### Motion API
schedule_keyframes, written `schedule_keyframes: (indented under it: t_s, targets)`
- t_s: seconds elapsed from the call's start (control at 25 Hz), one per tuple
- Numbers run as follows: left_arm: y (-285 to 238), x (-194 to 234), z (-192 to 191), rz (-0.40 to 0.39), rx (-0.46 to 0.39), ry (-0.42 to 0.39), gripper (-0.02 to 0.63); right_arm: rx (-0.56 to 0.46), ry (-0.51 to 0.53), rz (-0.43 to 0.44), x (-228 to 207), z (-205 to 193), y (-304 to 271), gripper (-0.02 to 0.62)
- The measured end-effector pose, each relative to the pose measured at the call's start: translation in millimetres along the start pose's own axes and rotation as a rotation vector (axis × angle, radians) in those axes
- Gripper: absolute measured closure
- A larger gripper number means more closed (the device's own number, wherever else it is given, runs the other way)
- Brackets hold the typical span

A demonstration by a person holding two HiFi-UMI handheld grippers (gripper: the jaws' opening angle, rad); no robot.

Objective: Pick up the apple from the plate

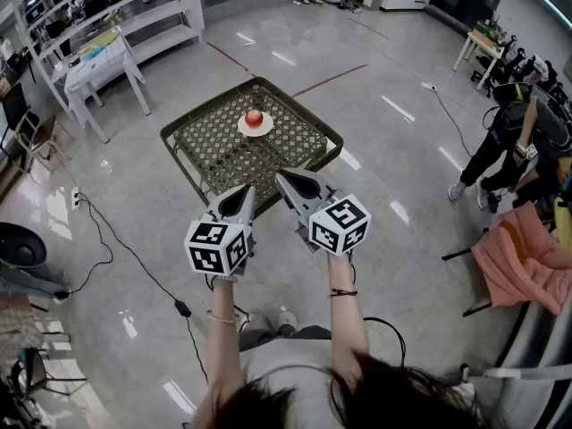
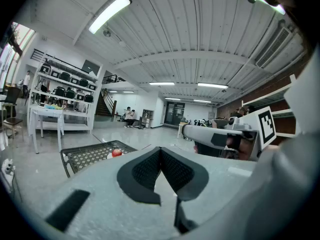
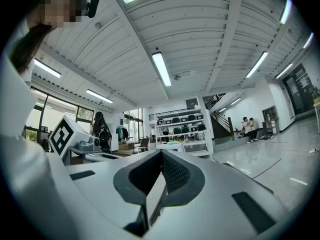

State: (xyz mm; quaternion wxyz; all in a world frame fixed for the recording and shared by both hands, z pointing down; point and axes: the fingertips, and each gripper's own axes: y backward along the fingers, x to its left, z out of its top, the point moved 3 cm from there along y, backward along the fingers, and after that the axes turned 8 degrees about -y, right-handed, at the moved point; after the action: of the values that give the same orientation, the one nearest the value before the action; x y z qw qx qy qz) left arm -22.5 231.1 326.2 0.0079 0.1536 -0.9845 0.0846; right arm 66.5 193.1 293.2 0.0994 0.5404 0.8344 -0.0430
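A red apple (image 1: 255, 118) sits on a small white plate (image 1: 244, 130) on a low woven table (image 1: 295, 141), well ahead of both grippers. The left gripper view shows the apple (image 2: 116, 153) far off at the left. My left gripper (image 1: 248, 192) is held in the air short of the table's near edge, jaws shut with nothing between them. My right gripper (image 1: 281, 177) is beside it, also shut and empty. In its own view my right gripper (image 3: 161, 153) points at distant shelves, with the left gripper's marker cube (image 3: 62, 134) at its left.
A white table (image 1: 98, 61) and shelving stand at the back left. A person (image 1: 514, 137) bends at the right beside a pink cloth on a chair (image 1: 523, 257). A black cable (image 1: 125, 248) runs across the glossy floor at the left.
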Motion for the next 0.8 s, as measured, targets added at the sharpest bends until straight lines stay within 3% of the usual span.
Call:
schedule_keyframes:
  t_s: [0.8]
  targets:
    - [-19.9,-0.8,-1.3,0.029,0.0,-0.002,0.597,-0.01,-0.037,-0.009,-33.8,5.8,2.2,0.586]
